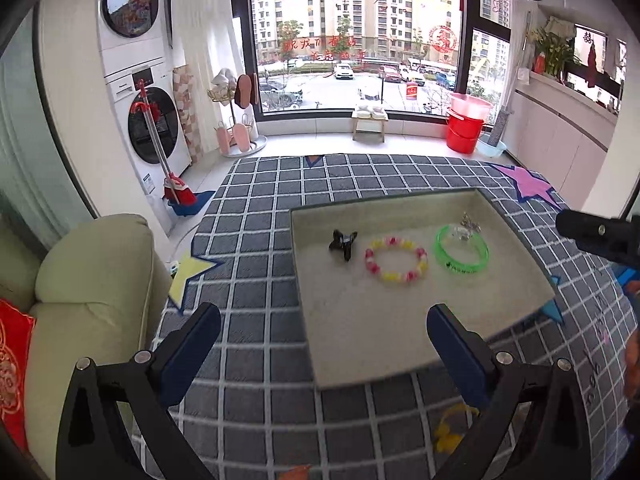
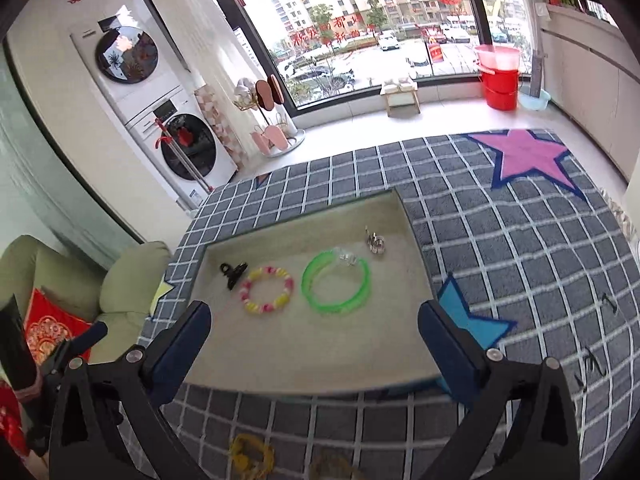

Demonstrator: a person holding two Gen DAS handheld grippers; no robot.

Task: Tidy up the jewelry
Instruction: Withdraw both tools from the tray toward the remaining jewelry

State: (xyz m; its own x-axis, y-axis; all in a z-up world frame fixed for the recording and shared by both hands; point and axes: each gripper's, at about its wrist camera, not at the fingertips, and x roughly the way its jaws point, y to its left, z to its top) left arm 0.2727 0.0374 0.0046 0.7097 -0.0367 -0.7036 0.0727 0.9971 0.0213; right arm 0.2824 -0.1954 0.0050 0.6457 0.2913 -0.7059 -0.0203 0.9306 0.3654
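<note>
Left wrist view: the left gripper (image 1: 324,338) hovers w/ fingers spread wide, nothing btwn them, above the near-left corner of a shallow beige tray (image 1: 384,344) that sits on a grey checked rug (image 1: 260,272). In the tray's far half, L to R: a black claw clip (image 1: 342,243), a pink-and-yellow bead bracelet (image 1: 396,259), then a green bangle (image 1: 462,249). A small clear piece (image 1: 460,232) lies inside the bangle's far edge, and a silver ring cluster (image 1: 469,220) sits just beyond it; can't tell if it touches the bangle. Clip and bracelet are near each other, apart. A yellow item (image 1: 452,426) lies on the rug outside the tray, near the right finger, blurred. The tip of the right gripper (image 1: 600,236) shows at the right edge, beyond the tray's right wall.

Right wrist view: the right gripper (image 2: 314,340) is also released, fingers wide apart, empty, over the tray's (image 2: 320,360) near part. Same row: claw clip (image 2: 233,273) just beside the bead bracelet (image 2: 266,290), green bangle (image 2: 336,282) next, clear piece (image 2: 348,258) at its far rim, ring cluster (image 2: 375,243) beyond, apart from the bangle here. On the rug (image 2: 500,248) in front of the tray lie a yellow bracelet-like item (image 2: 252,458) and a brownish one (image 2: 332,466), both blurred.
</note>
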